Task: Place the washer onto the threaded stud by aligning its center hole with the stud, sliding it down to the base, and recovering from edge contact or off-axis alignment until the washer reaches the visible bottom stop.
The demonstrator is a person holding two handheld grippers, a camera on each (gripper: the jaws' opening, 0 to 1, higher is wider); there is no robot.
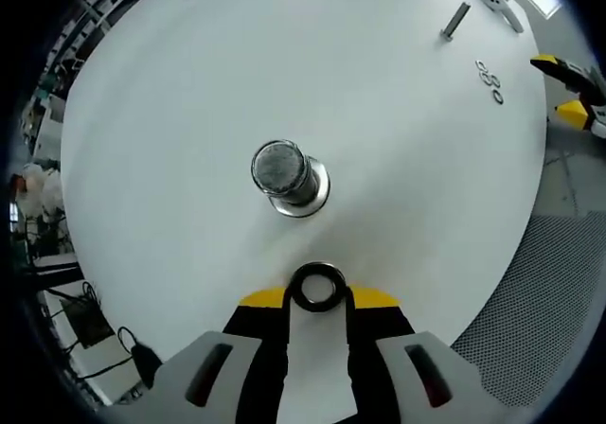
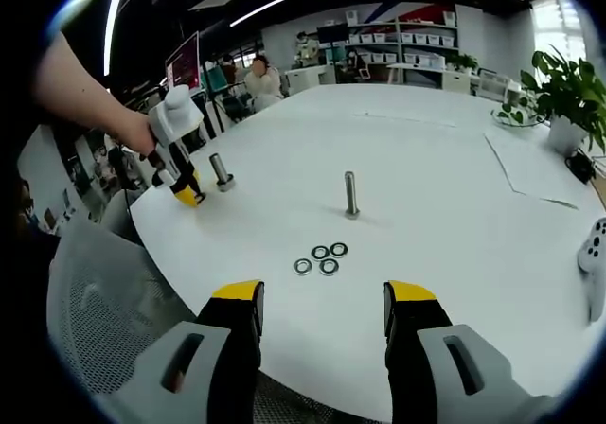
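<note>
We've got the washer point(image 1: 317, 288) pinched edge-on in the left gripper point(image 1: 317, 296), fingers point(image 1: 260, 301) narrow on its rim, hole facing up, held just short of the stud point(image 1: 287, 176), not yet over it. That stud stands upright on the tabletop point(image 1: 189, 112). Right gripper point(image 2: 323, 296) hangs back, fingers wide, holding nothing, w/ spare washers point(image 2: 321, 257) and another stud point(image 2: 351, 195) ahead.

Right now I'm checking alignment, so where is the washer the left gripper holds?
In the left gripper view the washer sits pinched at the left gripper tips, low centre, short of the upright stud on the white table.
</note>
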